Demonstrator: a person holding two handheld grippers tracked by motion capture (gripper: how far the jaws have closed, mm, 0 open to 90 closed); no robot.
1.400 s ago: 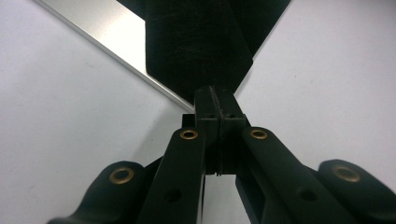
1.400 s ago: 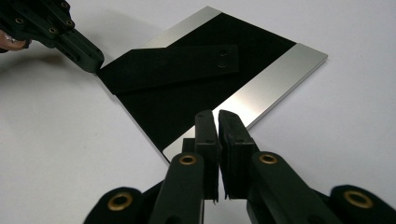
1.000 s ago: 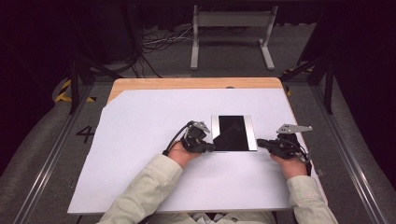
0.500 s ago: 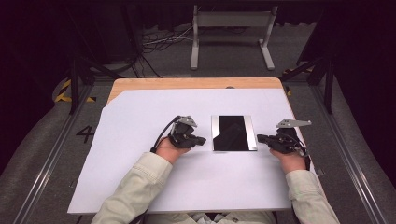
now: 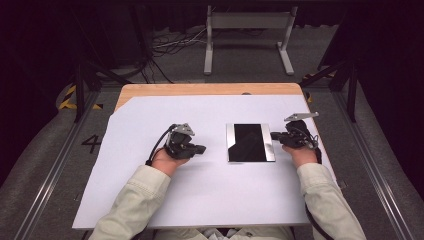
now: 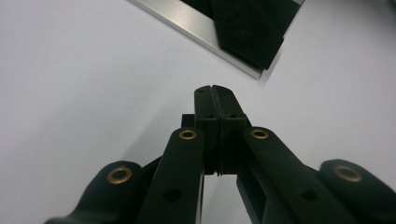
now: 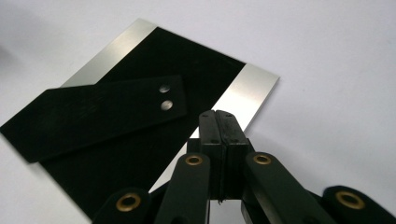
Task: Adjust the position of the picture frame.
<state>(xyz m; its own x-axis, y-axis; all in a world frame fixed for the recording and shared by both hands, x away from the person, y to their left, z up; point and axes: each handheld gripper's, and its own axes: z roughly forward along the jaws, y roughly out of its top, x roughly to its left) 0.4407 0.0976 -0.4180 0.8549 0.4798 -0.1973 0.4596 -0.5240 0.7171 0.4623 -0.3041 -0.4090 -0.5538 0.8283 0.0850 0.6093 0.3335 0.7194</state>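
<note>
Resting on the white tabletop sheet, the left gripper has jaws pressed together, empty, near the flat rectangular plate of black centre and silver edges; the right gripper, jaws together, touches its right edge.

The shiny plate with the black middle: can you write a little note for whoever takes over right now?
Left gripper: shut, empty, lying left of the plate, apart from it.
Right gripper: shut, empty, fingers at the plate's right edge; contact unclear.
Plate: flat on the white sheet, a black strip lying across it.
Done: nothing visible.
Left: probably gripping the plate.
</note>
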